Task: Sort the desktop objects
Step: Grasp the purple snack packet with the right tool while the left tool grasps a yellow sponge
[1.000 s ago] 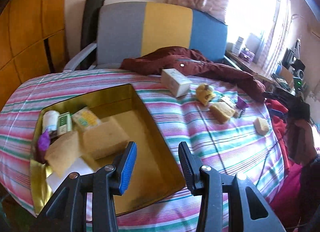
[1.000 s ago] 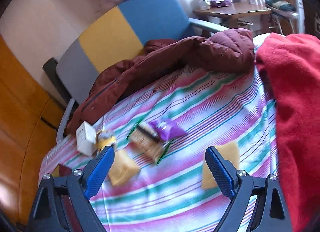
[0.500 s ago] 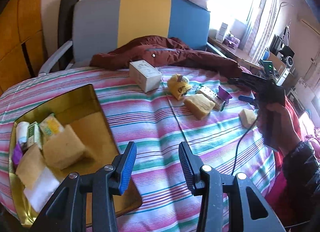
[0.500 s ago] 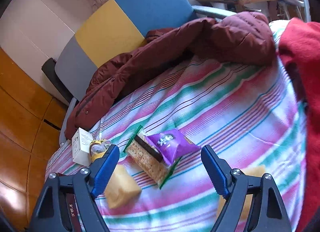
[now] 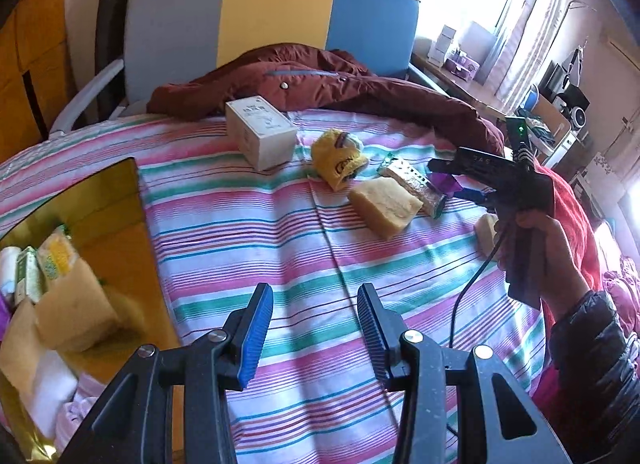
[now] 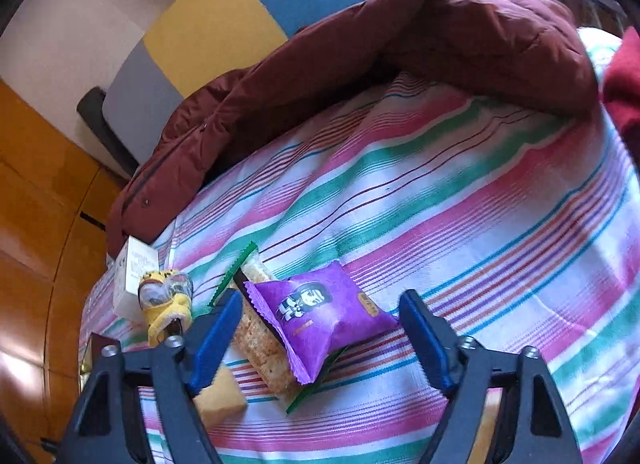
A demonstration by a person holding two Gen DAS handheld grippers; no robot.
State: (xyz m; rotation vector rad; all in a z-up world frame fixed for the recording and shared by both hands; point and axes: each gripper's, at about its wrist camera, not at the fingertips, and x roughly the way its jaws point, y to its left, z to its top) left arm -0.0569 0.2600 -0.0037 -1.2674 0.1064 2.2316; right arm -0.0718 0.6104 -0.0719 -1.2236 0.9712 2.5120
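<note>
Gold tray (image 5: 100, 192) cut off at left edge; its contents blurred.

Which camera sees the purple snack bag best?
The right wrist view. There the purple snack bag lies close and whole, printed side up, between the closing right gripper's fingers. The left wrist view shows only a purple corner behind that gripper.

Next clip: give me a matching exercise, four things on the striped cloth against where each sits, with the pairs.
Things:
1. white box
2. purple packet
3. yellow toy
4. gold tray

Places:
A. between the closing right gripper's fingers, not yet pinched
B. far left, holding sorted items
C. next to the dark red jacket
D. between the box and the sponge block

Pairs: 1-C, 2-A, 3-D, 4-B
</note>
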